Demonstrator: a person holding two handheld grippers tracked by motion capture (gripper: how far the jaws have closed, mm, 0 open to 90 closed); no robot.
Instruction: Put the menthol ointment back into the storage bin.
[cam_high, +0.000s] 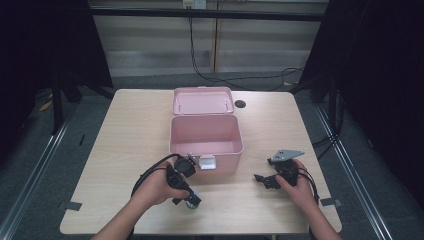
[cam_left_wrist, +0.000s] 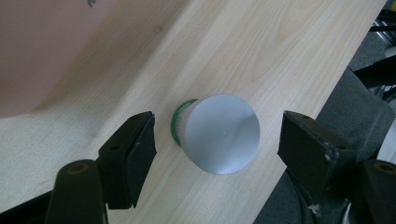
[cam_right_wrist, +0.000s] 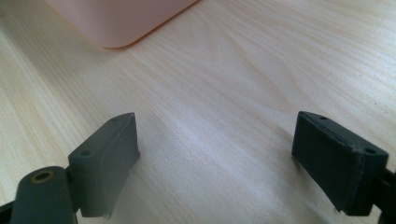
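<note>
Pale wood-grain table (cam_high: 125, 150) set on a grey floor, dark curtains to either side, black cables (cam_high: 210, 75) trailing across the floor beyond the far edge. At mid-table, a pink box (cam_high: 206, 142) standing open, lid (cam_high: 203, 100) tipped back toward the far side, a pale latch (cam_high: 206, 161) on its near wall; interior contents impossible to tell from the high view. Just right of the lid, a small dark round hole (cam_high: 240, 104) in the tabletop. Near the front edge, left of centre, the left gripper (cam_high: 192, 199) held in the person's left hand (cam_high: 155, 187), aimed down at the table close in front of the box. Seen from the left gripper view, jaws spread wide, one on each side of a small cylindrical container (cam_left_wrist: 219, 133) with a flat grey top and a green band at its base (standing upright on the wood, touching neither jaw). Same view: pink wall of the box at upper left, table edge running along the right. To the right of the box, the right gripper (cam_high: 259, 178) in the right hand (cam_high: 300, 187), low over the table, grey three-cornered plate (cam_high: 286, 154) on top, pointed leftward toward the box. From the right gripper view, jaws likewise wide apart, bare wood between them, a rounded corner of the pink box (cam_right_wrist: 119, 21) at the top. Both grippers well apart from each other, each near the front edge. Strips of grey tape (cam_high: 73, 205) at both front corners of the table.
</note>
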